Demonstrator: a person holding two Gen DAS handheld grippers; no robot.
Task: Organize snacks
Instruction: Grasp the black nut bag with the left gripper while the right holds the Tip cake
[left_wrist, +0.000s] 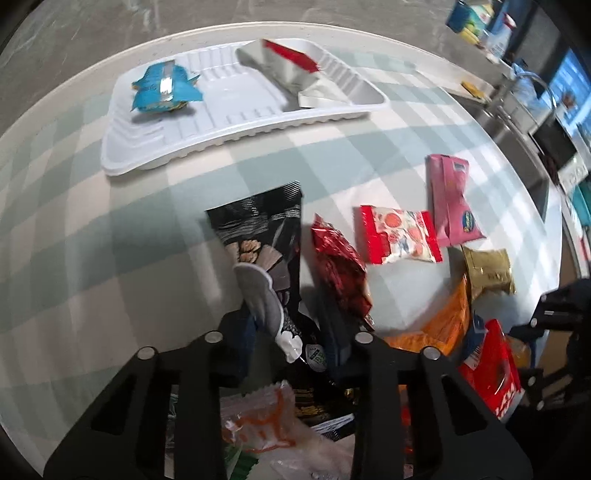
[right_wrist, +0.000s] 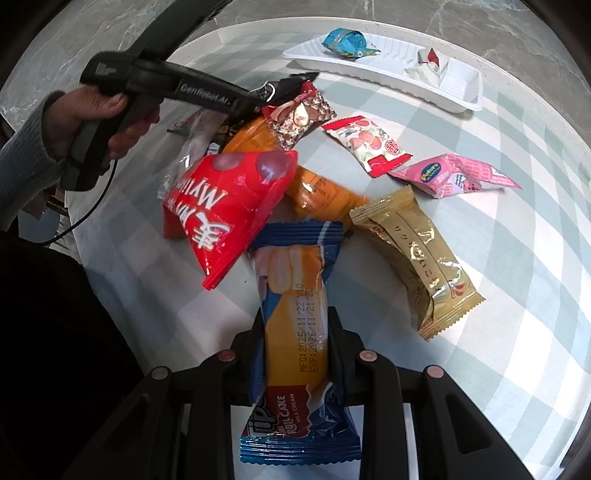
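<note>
My left gripper (left_wrist: 295, 280) is shut on a black snack bag (left_wrist: 264, 229) and holds it over the table; it also shows in the right wrist view (right_wrist: 266, 96). My right gripper (right_wrist: 295, 317) is shut on a blue and orange roll cake pack (right_wrist: 295, 306). A white tray (left_wrist: 122, 147) at the far side holds a blue packet (left_wrist: 162, 88) and a silver and red packet (left_wrist: 288, 66). The tray (right_wrist: 461, 99) shows far right in the right wrist view.
Loose snacks lie on the checked round table (left_wrist: 92, 240): a dark red foil pack (left_wrist: 340, 266), a red and white pack (left_wrist: 399, 236), a pink pack (left_wrist: 450, 199), a gold pack (right_wrist: 417, 258), an orange pack (right_wrist: 317, 192), a red bag (right_wrist: 229, 206). A sink (left_wrist: 517, 122) is at right.
</note>
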